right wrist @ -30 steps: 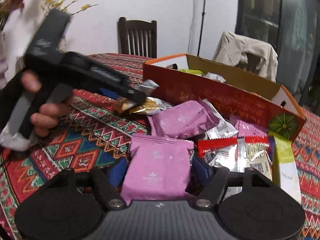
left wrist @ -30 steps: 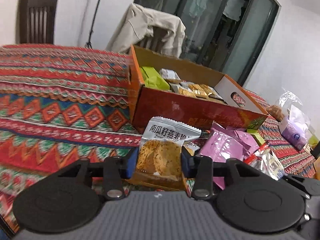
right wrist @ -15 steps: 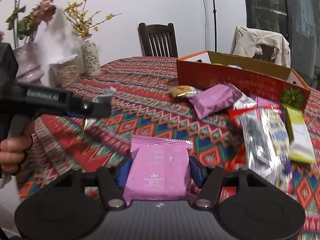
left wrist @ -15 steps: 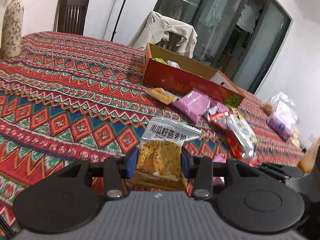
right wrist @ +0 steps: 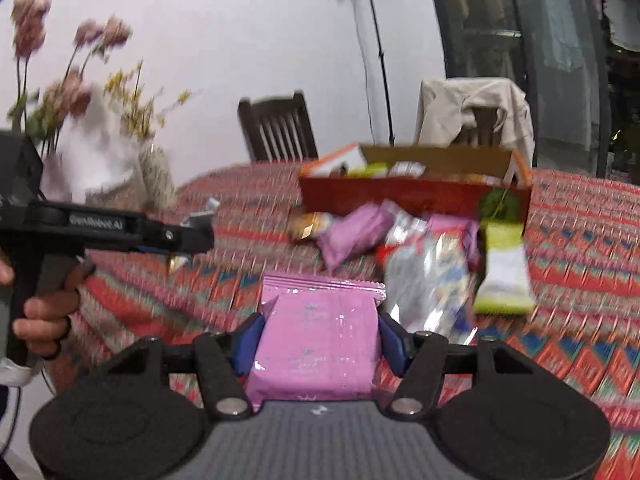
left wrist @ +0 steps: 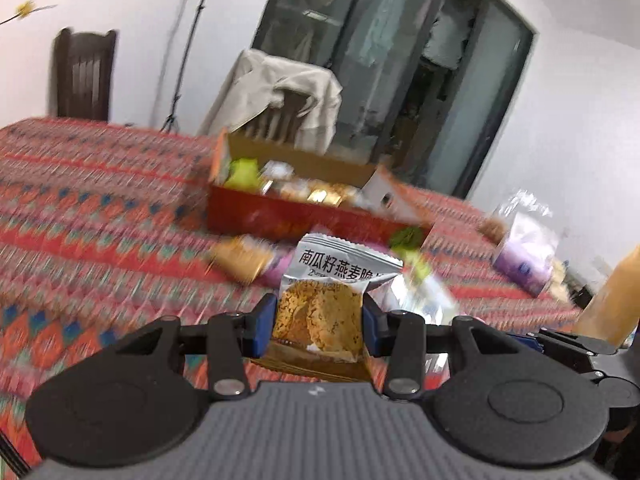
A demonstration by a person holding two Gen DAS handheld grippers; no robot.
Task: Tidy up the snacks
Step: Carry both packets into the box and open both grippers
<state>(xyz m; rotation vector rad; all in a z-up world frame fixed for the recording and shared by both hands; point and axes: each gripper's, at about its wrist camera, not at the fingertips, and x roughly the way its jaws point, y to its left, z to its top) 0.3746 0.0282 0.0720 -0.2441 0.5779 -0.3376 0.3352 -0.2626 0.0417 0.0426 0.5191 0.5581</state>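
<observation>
On the patterned tablecloth (right wrist: 580, 216) stands the open red box (right wrist: 416, 196) with loose snacks (right wrist: 432, 264) before it, while nearer the right gripper (right wrist: 320, 338) clamps a pink packet (right wrist: 316, 344) and the left gripper (left wrist: 319, 322) clamps an oat cracker packet (left wrist: 324, 312).

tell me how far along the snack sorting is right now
Done: several snacks already lie in the cardboard box. In hand: the left hand-held gripper clamps an oat crisp packet, and the right hand-held gripper clamps a pink packet; both are above the table, short of the box. Left: a loose pile of packets in front of the box.
</observation>
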